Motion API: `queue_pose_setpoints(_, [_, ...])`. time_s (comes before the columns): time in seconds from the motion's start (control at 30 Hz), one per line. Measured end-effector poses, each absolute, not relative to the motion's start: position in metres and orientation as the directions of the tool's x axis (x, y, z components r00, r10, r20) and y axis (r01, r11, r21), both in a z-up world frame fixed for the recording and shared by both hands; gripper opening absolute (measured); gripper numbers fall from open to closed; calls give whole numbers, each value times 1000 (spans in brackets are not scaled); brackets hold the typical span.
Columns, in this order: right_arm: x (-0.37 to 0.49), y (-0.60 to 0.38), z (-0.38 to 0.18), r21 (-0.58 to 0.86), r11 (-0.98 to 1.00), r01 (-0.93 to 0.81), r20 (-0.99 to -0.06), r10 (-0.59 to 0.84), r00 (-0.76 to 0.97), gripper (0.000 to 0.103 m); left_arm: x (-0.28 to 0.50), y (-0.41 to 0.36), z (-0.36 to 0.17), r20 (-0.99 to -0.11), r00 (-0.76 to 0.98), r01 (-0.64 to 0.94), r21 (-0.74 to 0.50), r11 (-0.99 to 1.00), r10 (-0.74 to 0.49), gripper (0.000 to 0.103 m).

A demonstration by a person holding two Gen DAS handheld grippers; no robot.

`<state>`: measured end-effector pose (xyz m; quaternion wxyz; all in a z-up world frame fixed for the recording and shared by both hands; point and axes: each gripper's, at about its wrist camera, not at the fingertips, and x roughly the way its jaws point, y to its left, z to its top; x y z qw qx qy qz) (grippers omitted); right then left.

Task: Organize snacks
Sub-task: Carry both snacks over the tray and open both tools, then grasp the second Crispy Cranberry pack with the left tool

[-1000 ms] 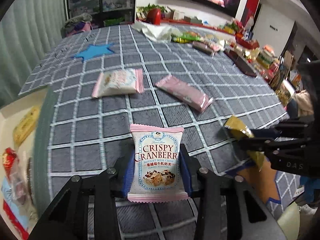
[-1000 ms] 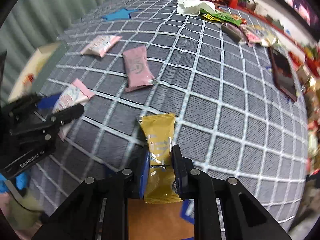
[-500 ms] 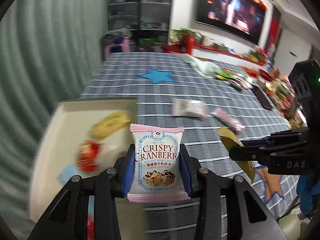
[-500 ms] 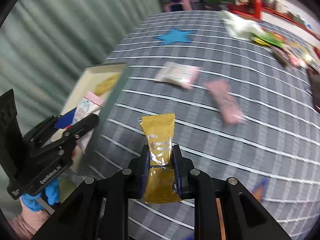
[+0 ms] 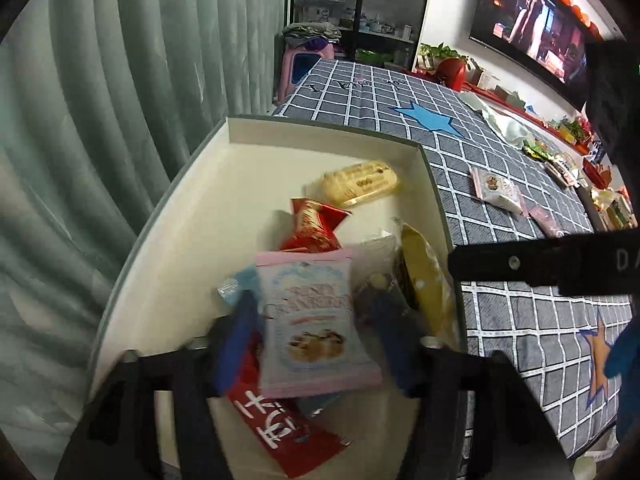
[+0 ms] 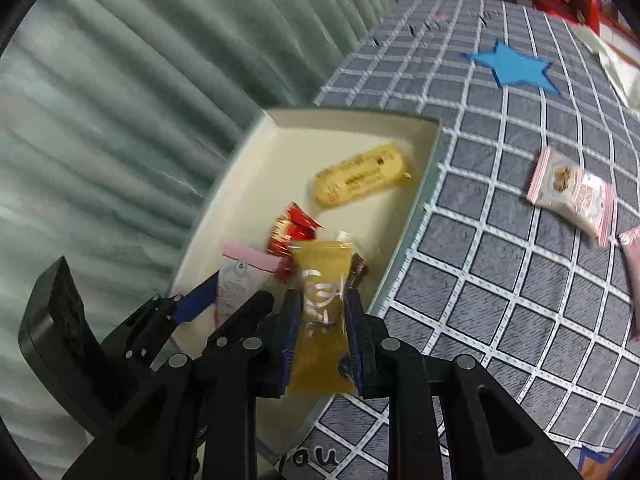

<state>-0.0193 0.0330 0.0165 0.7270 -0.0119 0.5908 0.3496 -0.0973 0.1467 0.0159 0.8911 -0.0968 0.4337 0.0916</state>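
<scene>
My left gripper (image 5: 316, 328) hangs over the white box (image 5: 192, 216). Its jaws stand wider than the pink Crispy Cranberry packet (image 5: 312, 320), which looks blurred and loose between them. My right gripper (image 6: 322, 320) is shut on a gold snack packet (image 6: 322, 312) above the box's near right edge (image 6: 404, 240). The left gripper (image 6: 200, 300) and its pink packet (image 6: 236, 284) show at the left of the right wrist view. The box holds a yellow biscuit pack (image 5: 360, 182), a red packet (image 5: 310, 224) and several others.
A grey checked cloth (image 5: 500, 240) with a blue star (image 5: 426, 118) covers the table. A pink-white packet (image 6: 572, 196) and a pink bar (image 6: 632, 268) lie on it right of the box. More snacks clutter the far right (image 5: 560, 160). Curtains hang at the left.
Both grippers swung left from the cloth to over the white box. The left jaws have opened and the cranberry packet sits loose. The right still clamps the gold packet.
</scene>
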Motion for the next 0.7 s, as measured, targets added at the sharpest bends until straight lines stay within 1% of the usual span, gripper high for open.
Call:
queue_pose_setpoints(0.03, [-18,26,15,376,770,-515,-876,476,72,56,-98,144,17,-781,621,-239,-100,966,72,78])
queue_pose_setpoints(0.07, [-17,17,15,353,786,-508,-882,461,100,89,-99,141,20,-770,634,-229,-100,968,70,79])
queue_pose_setpoints(0.1, [-17,5,17,322,805,-499,-884,444,146,96,-99,136,24,-758,647,-221,-89,971,77,79])
queue_pose_setpoints(0.23, [-15,-53,20,215,864,-455,-894,361,264,96,-96,110,41,-718,691,-176,-49,983,88,83])
queue_pose_setpoints(0.3, [-14,-91,16,176,902,-395,-897,313,314,96,-96,88,51,-693,719,-123,-47,991,56,83])
queue_pose_setpoints(0.37, [-12,-124,14,153,929,-338,-897,274,347,96,-94,60,58,-680,733,-48,-53,997,-1,84])
queue_pose_setpoints(0.43, [-8,-155,4,119,955,-270,-901,219,375,96,-90,34,60,-674,739,5,-34,999,-26,89])
queue_pose_setpoints(0.5, [-6,-186,-6,90,975,-202,-908,164,386,96,-84,4,56,-675,737,44,20,999,-19,91])
queue_pose_setpoints(0.57, [-9,-211,-15,79,986,-146,-912,131,389,96,-78,-20,47,-695,719,68,62,996,-6,91])
queue_pose_setpoints(0.6, [-12,-226,-18,76,990,-122,-908,119,401,97,-75,-32,39,-709,705,89,72,993,-12,91])
queue_pose_setpoints(0.63, [-16,-234,-17,62,992,-110,-902,103,420,102,-73,-43,32,-721,692,109,78,991,-19,91])
queue_pose_setpoints(0.7, [-21,-250,-20,50,995,-91,-894,85,439,102,-70,-58,19,-739,674,131,101,986,-14,91])
